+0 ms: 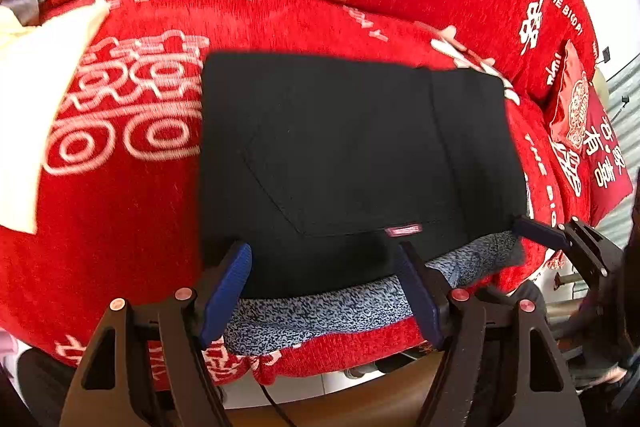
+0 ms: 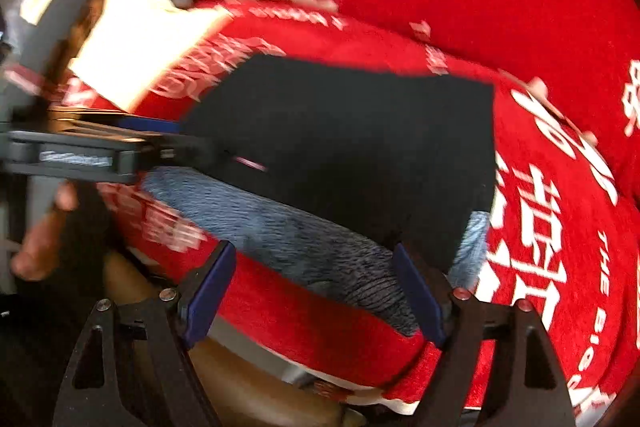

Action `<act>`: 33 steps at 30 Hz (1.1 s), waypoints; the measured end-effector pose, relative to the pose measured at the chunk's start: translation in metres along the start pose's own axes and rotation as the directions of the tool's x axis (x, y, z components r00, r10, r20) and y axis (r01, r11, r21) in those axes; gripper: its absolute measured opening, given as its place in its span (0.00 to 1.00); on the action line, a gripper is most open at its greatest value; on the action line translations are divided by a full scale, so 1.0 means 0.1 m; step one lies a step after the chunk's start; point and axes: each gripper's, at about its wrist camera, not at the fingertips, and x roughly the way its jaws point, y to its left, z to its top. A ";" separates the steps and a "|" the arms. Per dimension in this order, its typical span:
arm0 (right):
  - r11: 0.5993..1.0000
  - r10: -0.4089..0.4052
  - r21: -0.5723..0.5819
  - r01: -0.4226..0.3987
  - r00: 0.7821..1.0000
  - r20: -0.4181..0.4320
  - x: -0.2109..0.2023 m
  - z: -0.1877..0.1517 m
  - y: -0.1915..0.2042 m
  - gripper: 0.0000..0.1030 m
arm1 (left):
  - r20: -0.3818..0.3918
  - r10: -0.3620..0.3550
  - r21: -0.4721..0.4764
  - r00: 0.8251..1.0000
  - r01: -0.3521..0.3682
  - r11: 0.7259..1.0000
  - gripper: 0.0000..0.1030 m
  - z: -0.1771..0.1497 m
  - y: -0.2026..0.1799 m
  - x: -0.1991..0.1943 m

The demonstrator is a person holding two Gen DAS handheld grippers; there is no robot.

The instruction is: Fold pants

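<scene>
Pants point(image 1: 344, 163) folded black on red sofa point(image 1: 120, 211), grey cloth point(image 1: 320, 311) beneath near edge, left gripper point(image 1: 324, 291) fingers wide at that edge, right wrist view: right gripper point(image 2: 316, 291) fingers wide, empty, before pants point(image 2: 360, 147).

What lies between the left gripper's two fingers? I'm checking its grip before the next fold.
In the left wrist view, the open left gripper straddles the black pants' near edge, over speckled blue-grey fabric.
</scene>
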 end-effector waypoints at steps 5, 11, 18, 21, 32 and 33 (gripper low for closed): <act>0.995 0.077 0.070 -0.077 0.997 0.006 0.01 -0.01 -0.14 0.83 | 0.010 0.052 0.071 0.999 -0.053 0.996 0.73 -0.01 -0.13 0.08; 0.994 -0.005 0.112 -0.004 0.997 0.080 -0.17 0.26 -0.25 0.84 | 0.077 0.003 0.009 0.997 -0.004 1.000 0.73 0.32 -0.01 -0.14; 0.988 -0.139 0.078 0.130 0.983 0.123 0.09 0.84 -0.28 0.85 | 0.065 0.057 -0.002 0.996 -0.057 0.998 0.73 0.79 0.07 0.00; 0.991 -0.114 0.074 0.109 0.991 0.067 0.34 1.05 -0.33 0.86 | 0.033 0.078 -0.014 0.996 -0.078 0.997 0.73 0.93 0.12 0.17; 0.988 -0.125 0.091 0.121 0.992 0.029 0.75 1.09 -0.43 1.00 | -0.016 0.166 0.071 0.986 -0.164 0.984 0.98 1.06 -0.10 0.61; 0.989 -0.123 0.092 0.120 0.992 0.030 0.74 1.09 -0.43 1.00 | -0.011 0.174 0.074 0.985 -0.173 0.982 0.98 1.06 -0.12 0.61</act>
